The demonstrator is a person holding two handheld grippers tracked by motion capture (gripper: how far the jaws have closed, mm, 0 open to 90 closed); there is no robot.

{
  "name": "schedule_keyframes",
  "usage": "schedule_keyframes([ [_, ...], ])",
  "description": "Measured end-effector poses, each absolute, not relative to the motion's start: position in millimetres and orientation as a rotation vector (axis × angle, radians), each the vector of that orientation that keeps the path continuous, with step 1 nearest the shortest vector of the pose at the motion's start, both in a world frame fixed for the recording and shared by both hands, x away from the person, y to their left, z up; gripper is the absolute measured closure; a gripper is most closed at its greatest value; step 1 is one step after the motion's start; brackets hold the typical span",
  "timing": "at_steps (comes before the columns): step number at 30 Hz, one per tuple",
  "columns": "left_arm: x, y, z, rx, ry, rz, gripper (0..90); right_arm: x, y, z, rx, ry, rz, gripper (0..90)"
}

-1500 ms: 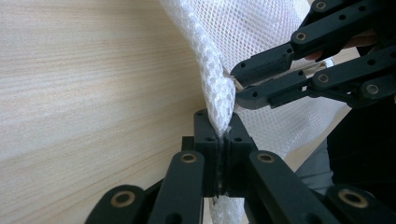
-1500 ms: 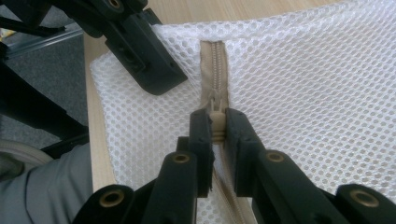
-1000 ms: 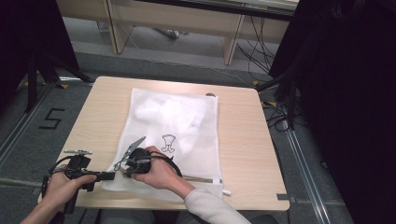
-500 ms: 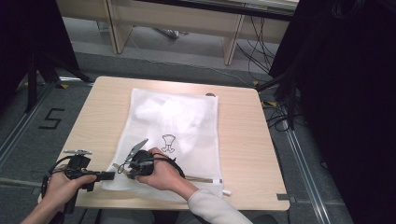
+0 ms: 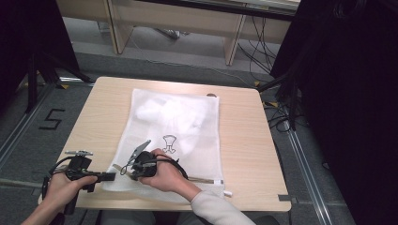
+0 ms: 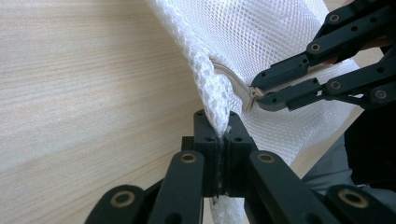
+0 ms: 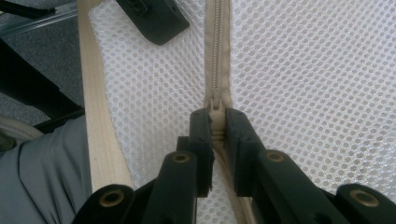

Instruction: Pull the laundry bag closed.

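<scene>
A white mesh bag (image 5: 187,117) lies flat on the wooden table (image 5: 244,140), with something white inside and a small printed figure (image 5: 169,143) on it. A beige zipper (image 7: 217,46) runs along its near edge. My left gripper (image 6: 223,126) is shut on the bag's near left corner (image 6: 210,93), bunching the mesh. Just to its right, my right gripper (image 7: 217,121) is shut on the zipper pull (image 7: 215,105). In the high view the left gripper (image 5: 110,176) and right gripper (image 5: 120,168) sit close together at the table's front left.
The bag overhangs the table's near edge (image 7: 98,116), above the person's grey trousers (image 7: 37,177). A small white tag (image 5: 227,192) lies by the bag's near right corner. Cables (image 5: 277,112) trail on the floor to the right, and wooden furniture legs (image 5: 232,44) stand behind.
</scene>
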State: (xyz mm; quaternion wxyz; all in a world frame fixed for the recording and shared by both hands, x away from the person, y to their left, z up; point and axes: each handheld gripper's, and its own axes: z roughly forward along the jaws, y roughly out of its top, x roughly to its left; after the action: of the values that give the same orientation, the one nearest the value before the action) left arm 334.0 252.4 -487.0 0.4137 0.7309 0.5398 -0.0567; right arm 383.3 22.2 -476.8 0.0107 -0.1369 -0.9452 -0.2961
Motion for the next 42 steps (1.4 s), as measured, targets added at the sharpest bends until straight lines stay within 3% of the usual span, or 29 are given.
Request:
schedule_keyframes([
  [42,334.0,251.7,-486.9,1.85,1.353,-0.123,86.1,381.0,4.4,-478.3,-0.471,-2.941,-0.898,82.6],
])
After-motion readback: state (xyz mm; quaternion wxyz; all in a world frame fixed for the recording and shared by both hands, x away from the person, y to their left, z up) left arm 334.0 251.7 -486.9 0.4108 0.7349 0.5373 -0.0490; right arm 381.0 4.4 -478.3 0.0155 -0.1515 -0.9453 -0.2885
